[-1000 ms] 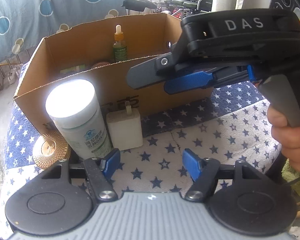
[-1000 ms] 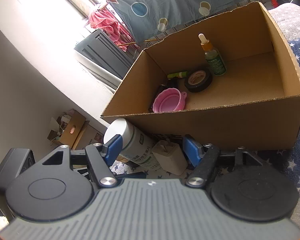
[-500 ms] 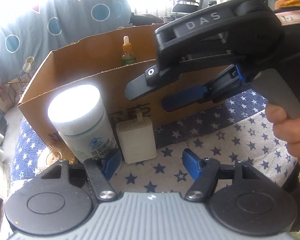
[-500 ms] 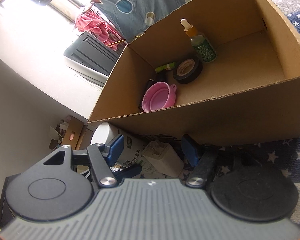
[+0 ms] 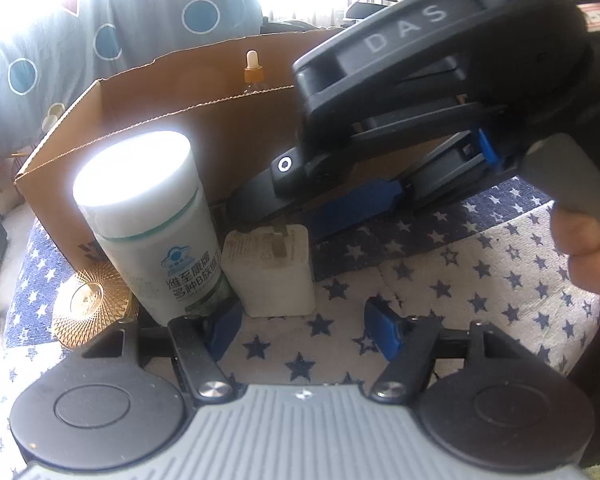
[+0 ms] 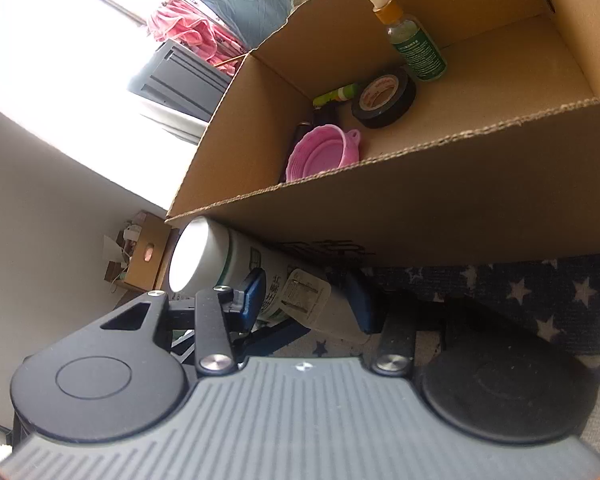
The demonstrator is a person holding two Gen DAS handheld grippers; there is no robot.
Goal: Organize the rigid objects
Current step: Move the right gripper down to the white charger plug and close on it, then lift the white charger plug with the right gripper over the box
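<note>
Left wrist view: left gripper sits low on the star-print cloth, fingers well apart, nothing between them. Its left fingertip is just beside the base of the white supplement bottle, whether touching I cannot tell. White charger block stands upright just right of the bottle, prongs up, in front of the near wall of the cardboard box. A gold ribbed disc lies flat left of the bottle.

Right gripper reaches in from the right, its blue fingers over the charger's top — open wide. Right wrist view: right gripper has the charger between its fingers, bottle just outside the left finger. Pad contact on the charger not resolvable — the grasp does not look closed.

Box contents: dropper bottle upright, black tape roll, pink collapsible bowl, a green marker-like item.

Step in hand, by my reading: pre-grasp on the charger; three items are outside the box.

Next move calls for: closing squarely on the charger's flat sides without nudging the bottle, lifting clear of the near wall, then setting it on the bare floor at the right of the box.
</note>
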